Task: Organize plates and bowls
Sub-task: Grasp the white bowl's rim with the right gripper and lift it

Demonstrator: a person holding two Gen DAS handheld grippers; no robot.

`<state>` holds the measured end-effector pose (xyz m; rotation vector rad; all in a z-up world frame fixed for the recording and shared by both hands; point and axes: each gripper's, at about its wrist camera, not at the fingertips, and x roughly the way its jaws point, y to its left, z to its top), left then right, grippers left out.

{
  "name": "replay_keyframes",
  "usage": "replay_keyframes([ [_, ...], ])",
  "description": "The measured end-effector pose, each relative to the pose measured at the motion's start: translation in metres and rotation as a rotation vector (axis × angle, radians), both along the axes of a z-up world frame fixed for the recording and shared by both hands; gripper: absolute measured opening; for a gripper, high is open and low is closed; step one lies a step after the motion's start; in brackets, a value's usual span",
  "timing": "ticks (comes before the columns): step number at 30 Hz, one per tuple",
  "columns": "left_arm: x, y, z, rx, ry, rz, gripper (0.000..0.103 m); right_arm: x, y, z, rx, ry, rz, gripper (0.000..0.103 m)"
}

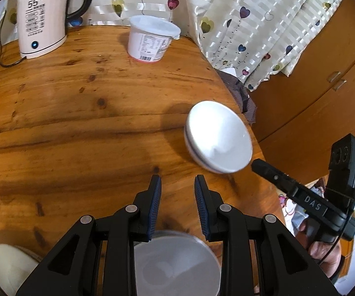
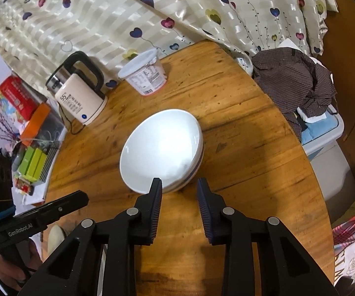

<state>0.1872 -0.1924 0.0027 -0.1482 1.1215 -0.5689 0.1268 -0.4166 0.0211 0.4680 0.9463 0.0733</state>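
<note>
Two white bowls (image 2: 162, 148) sit nested on the round wooden table (image 2: 251, 162); the lower one has a purple band. In the left wrist view the nested bowls (image 1: 218, 137) lie near the table's right edge. My right gripper (image 2: 179, 185) is open and empty, its fingertips just short of the bowls' near rim. My left gripper (image 1: 177, 181) is open and empty above the table. Beneath it sits a grey-white bowl (image 1: 175, 264), and a cream dish (image 1: 9, 268) lies at the lower left. The right gripper (image 1: 258, 166) shows beside the bowls.
A cream kettle (image 1: 42, 22) and a white lidded tub (image 1: 152, 38) stand at the table's far side. A heart-patterned curtain (image 2: 152, 17) hangs behind. A brown checked cloth (image 2: 293, 83) lies on a box off the table's right edge. Boxes (image 2: 27, 113) clutter the left.
</note>
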Motion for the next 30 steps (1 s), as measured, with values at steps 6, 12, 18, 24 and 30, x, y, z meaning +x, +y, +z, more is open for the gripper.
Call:
replay_keyframes([
  [6,0.012,-0.015,-0.004,-0.002,0.020,-0.022,0.029,0.011,-0.007,-0.004,0.008,0.005,-0.014,0.029],
  [12,0.018,-0.019,-0.010,-0.018,0.048,-0.022,0.029,0.023,-0.013,-0.015,0.053,0.026,-0.022,0.028],
  [18,0.021,-0.023,-0.013,-0.026,0.060,-0.016,0.029,0.032,-0.014,-0.022,0.065,0.043,-0.022,0.025],
  [24,0.023,-0.025,-0.016,-0.041,0.069,-0.015,0.029,0.034,-0.015,-0.023,0.054,0.045,-0.009,0.017],
  [30,0.025,-0.021,-0.017,-0.047,0.071,0.001,0.029,0.033,-0.014,-0.024,0.081,0.058,0.008,0.013],
])
